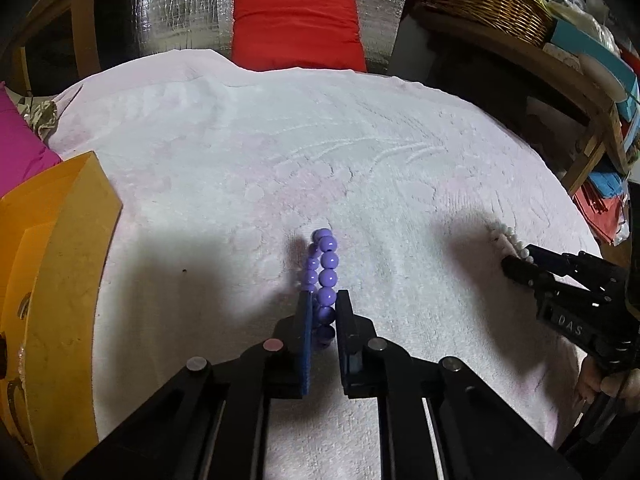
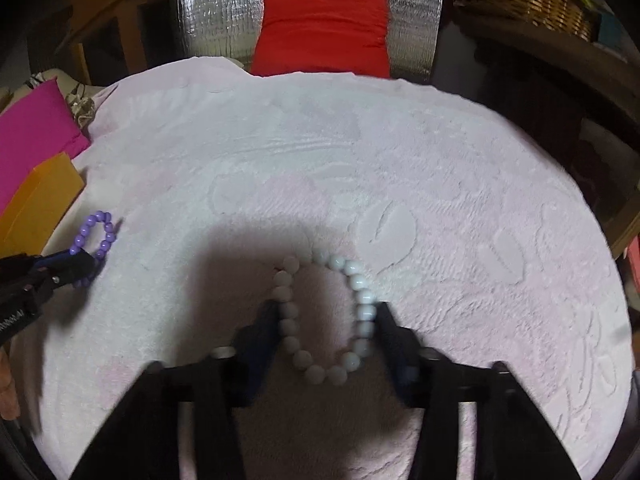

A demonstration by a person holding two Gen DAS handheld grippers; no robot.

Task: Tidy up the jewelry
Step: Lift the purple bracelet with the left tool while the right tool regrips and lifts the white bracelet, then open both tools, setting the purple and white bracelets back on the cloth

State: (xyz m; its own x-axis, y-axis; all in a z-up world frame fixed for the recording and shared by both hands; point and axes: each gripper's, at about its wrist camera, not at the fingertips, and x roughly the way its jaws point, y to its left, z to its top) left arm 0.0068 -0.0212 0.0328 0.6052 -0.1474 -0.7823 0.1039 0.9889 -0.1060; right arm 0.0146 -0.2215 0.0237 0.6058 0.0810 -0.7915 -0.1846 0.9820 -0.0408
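My left gripper [image 1: 323, 300] is shut on a purple bead bracelet [image 1: 326, 264], which stands up from between its fingers above the white towel [image 1: 240, 160]. In the right wrist view the left gripper [image 2: 86, 264] and the purple bracelet [image 2: 94, 240] show at the left edge. A white bead bracelet [image 2: 328, 316] lies flat on the towel [image 2: 440, 180]. My right gripper [image 2: 326, 308] is open, with one finger on each side of the white bracelet. In the left wrist view the right gripper [image 1: 516, 260] sits by the white beads [image 1: 506, 236].
A yellow box [image 1: 56, 280] stands at the left edge of the towel, also in the right wrist view [image 2: 36, 204]. A magenta cushion [image 2: 32, 132] lies behind it. A red cushion [image 1: 296, 28] is at the back. A wicker basket [image 1: 488, 4] sits on a shelf at the right.
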